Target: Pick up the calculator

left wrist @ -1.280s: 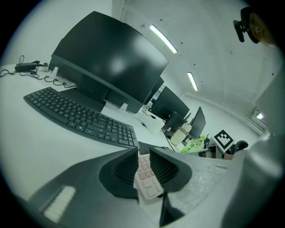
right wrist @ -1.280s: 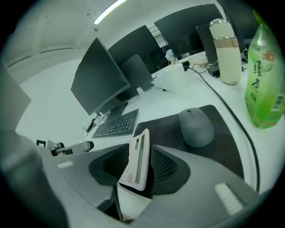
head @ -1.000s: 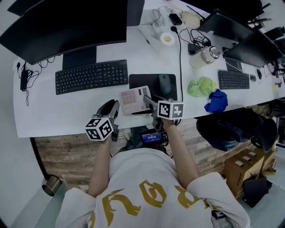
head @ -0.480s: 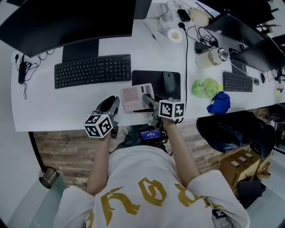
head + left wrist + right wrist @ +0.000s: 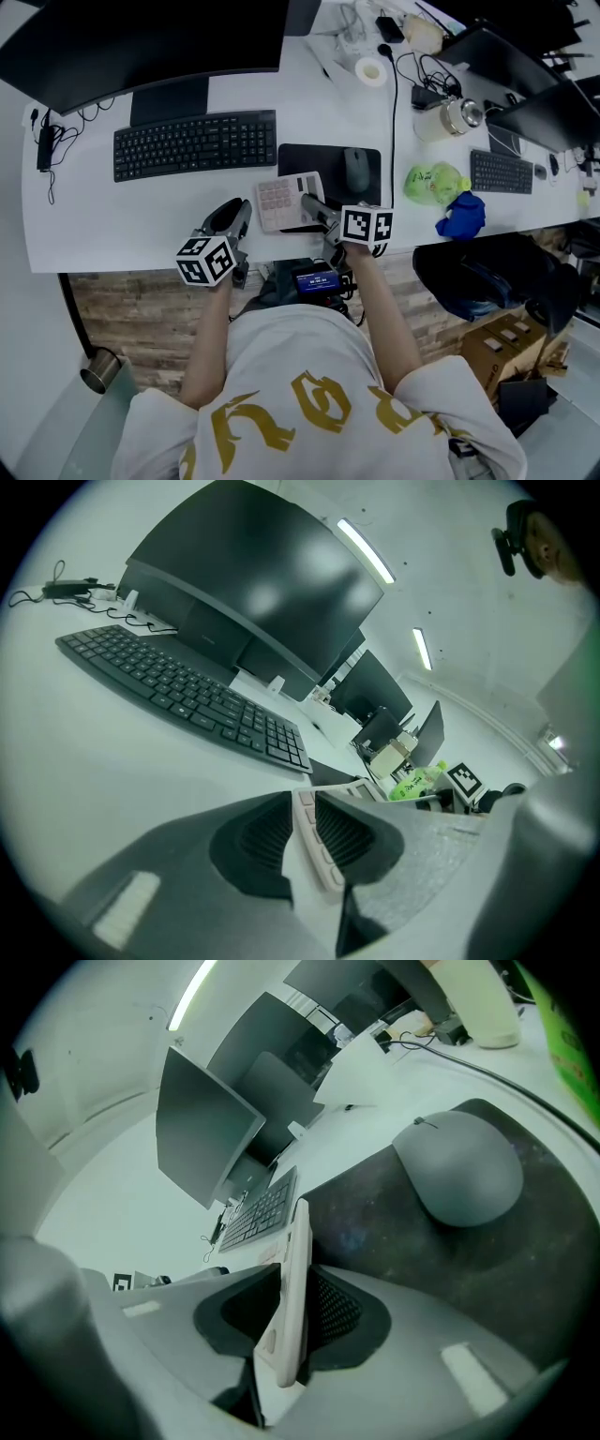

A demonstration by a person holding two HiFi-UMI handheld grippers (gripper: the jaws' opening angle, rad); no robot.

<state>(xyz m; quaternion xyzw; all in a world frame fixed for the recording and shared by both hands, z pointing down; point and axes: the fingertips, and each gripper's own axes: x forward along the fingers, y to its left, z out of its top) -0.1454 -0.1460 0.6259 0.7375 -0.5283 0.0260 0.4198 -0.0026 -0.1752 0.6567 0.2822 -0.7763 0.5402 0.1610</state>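
The pale calculator with pink keys is over the desk's front part, at the left edge of the black mouse pad. My right gripper is shut on its right side. In the right gripper view the calculator stands on edge between the pads of the right gripper, above the mouse pad. My left gripper lies just left of the calculator, apart from it. Its jaws stand a narrow gap apart, and the left gripper view shows the calculator's keys through the gap of the left gripper.
A grey mouse sits on the pad right of the calculator. A black keyboard and a wide monitor lie behind. Further right are a green bag, a blue cloth, a jar and cables. The white desk ends just below the grippers.
My right gripper has shifted a little right and away from the desk edge with the calculator still in it. The left gripper has hardly moved.
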